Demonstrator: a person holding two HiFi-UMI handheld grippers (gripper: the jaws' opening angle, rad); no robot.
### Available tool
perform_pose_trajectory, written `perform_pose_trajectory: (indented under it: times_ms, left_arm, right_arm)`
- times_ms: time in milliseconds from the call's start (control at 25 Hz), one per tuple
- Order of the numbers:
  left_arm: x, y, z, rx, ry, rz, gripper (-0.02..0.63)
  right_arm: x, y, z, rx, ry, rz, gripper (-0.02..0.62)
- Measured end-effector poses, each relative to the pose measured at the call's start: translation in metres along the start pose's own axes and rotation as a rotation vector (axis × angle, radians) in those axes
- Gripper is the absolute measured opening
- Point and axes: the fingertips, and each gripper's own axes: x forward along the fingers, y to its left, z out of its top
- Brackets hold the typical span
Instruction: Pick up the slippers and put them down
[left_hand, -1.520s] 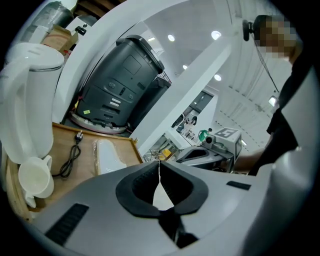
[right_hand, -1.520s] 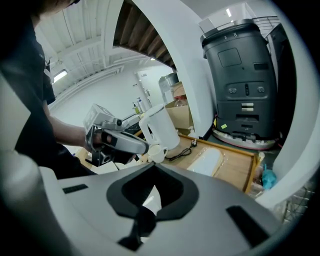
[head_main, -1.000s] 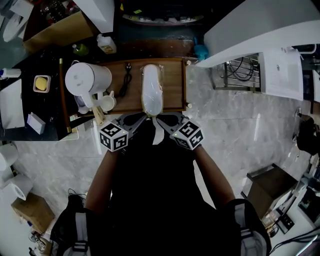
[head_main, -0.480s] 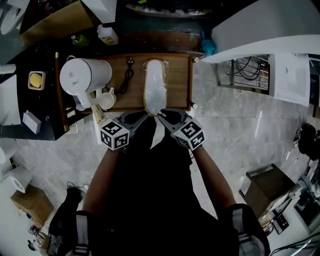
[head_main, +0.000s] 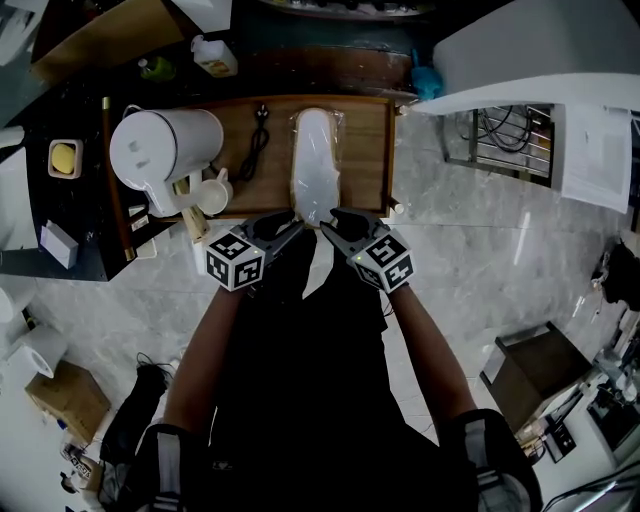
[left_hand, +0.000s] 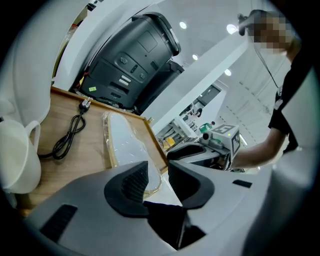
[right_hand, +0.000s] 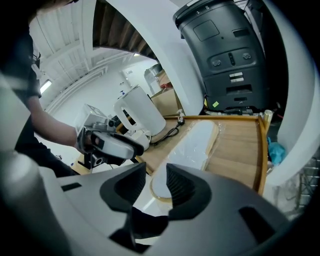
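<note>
Left gripper (head_main: 285, 232) and right gripper (head_main: 335, 228): jaws just opened to a narrow gap, pads off the slippers (head_main: 314, 165). Slippers lie on tray (head_main: 365, 150), heel end between the jaws. Put-down looks done.

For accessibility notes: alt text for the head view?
Plastic-wrapped slippers lie on a wooden tray, their near end between the jaws of the left gripper and right gripper, which have just been opening. A white kettle stands left.

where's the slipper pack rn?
Head view, centre top: the wrapped slippers lie lengthwise on the wooden tray, right of the black cable and the white kettle.
</note>
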Motion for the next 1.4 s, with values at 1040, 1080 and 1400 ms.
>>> perform_pose_trajectory:
  times_ms: [1040,1080,1400]
  left_arm:
    - [0.033,0.063,-0.014,-0.072,0.065,0.105,0.278]
    - [0.033,0.065,-0.014,-0.076,0.069,0.109,0.278]
    - [0.041,0.077,-0.022,-0.121,0.115,0.103,0.278]
  right_arm:
    - [0.04,-0.059,-0.011,0.184,0.007,-0.082,0.378]
    - [0.041,-0.06,-0.012,0.195,0.01,-0.082,0.379]
    - [0.049,-0.069,-0.016,0.274,0.027,-0.081,0.377]
